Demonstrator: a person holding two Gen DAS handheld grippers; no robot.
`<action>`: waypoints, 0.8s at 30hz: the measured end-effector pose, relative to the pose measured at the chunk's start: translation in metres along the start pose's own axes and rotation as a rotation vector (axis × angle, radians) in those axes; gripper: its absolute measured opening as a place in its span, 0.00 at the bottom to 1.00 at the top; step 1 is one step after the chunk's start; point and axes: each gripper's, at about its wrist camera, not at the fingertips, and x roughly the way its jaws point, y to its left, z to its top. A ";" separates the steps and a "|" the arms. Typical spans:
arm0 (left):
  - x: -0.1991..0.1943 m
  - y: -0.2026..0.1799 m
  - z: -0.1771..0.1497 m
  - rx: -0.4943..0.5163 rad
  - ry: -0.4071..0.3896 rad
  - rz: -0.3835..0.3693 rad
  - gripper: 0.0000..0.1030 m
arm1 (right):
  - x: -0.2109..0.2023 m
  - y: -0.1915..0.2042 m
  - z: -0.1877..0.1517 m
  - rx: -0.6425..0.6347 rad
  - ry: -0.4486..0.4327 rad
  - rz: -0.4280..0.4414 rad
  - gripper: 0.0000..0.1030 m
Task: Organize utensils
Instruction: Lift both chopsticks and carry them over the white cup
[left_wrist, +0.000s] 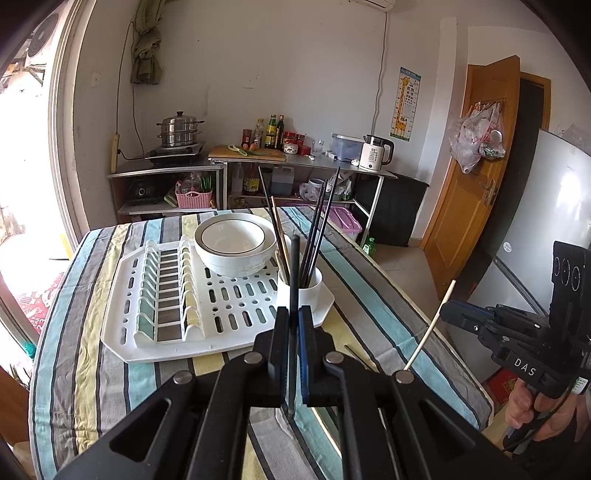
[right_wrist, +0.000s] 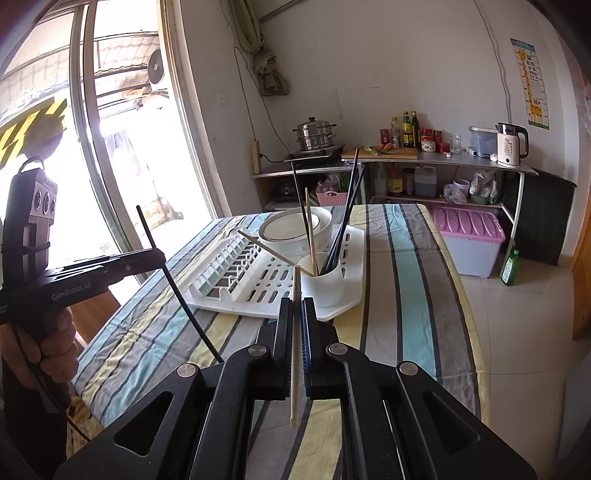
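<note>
My left gripper (left_wrist: 294, 314) is shut on a black chopstick (left_wrist: 294, 273), held upright just in front of the white utensil cup (left_wrist: 308, 293). The cup stands at the right corner of the white drying rack (left_wrist: 236, 306) and holds several dark and wooden chopsticks. My right gripper (right_wrist: 296, 306) is shut on a pale wooden chopstick (right_wrist: 295, 332), also upright, short of the cup (right_wrist: 323, 284). The right gripper shows in the left wrist view (left_wrist: 448, 314) off the table's right edge. The left gripper shows in the right wrist view (right_wrist: 157, 254) with its black chopstick (right_wrist: 177, 291).
Two stacked white bowls (left_wrist: 236, 240) sit on the rack behind the cup. A dark chopstick (left_wrist: 356, 356) lies on the striped tablecloth (left_wrist: 92, 369) near my left gripper. A kitchen shelf (left_wrist: 295, 158), a fridge (left_wrist: 535, 221) and a pink-lidded bin (right_wrist: 469, 240) stand beyond the table.
</note>
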 end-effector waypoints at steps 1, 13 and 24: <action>0.001 -0.002 0.003 0.003 -0.002 -0.003 0.05 | 0.001 -0.001 0.003 0.000 -0.003 -0.001 0.04; 0.025 -0.026 0.054 0.049 -0.020 -0.027 0.05 | 0.010 -0.004 0.045 -0.022 -0.054 -0.022 0.04; 0.057 -0.030 0.105 0.055 -0.046 -0.021 0.05 | 0.026 -0.011 0.090 -0.027 -0.098 -0.021 0.04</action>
